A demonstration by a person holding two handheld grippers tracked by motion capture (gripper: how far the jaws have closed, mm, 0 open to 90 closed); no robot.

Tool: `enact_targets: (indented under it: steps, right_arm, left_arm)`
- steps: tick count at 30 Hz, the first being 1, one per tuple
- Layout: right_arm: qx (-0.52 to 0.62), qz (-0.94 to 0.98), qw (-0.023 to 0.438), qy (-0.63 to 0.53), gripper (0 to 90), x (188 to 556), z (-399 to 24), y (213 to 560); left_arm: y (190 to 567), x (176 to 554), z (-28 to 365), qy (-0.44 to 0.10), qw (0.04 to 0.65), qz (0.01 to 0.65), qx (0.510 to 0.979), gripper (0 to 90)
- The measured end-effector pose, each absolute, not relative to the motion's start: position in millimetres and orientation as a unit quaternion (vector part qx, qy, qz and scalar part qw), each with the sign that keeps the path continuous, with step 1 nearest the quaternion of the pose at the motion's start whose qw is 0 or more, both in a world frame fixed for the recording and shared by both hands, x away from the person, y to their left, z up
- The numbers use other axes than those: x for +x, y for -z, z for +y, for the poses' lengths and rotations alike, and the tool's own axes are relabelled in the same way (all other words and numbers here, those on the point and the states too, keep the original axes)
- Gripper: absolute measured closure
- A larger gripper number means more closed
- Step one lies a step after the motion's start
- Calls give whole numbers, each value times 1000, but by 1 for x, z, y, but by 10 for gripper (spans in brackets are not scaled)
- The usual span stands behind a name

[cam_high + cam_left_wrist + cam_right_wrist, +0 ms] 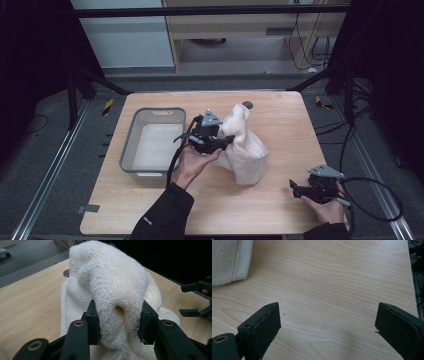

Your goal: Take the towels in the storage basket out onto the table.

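Table (280,150): towel (112,290) bunches between left gripper (117,322) jaws, hiding their tips.

The right gripper (327,327) hangs wide open over bare table (332,277), towel (227,260) at the corner.

Bare table (280,125) right of the towel (245,150); grey bin (131,145) blocks the left.
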State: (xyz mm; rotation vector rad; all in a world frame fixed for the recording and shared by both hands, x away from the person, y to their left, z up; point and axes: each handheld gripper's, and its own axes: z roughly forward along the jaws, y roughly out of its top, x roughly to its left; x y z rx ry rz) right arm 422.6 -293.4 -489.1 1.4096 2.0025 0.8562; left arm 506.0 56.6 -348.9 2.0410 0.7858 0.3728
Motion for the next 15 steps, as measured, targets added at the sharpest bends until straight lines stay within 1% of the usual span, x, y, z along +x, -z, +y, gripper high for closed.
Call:
enact_targets:
  steps: [12,15]
  right_arm:
    - [522,746,271,-314,62,423,-293,491]
    - [521,747,270,-313,62,423,-293,491]
  left_arm:
    - [382,512,51,-142,423,327,833,593]
    - [394,513,50,-128,423,332,833,592]
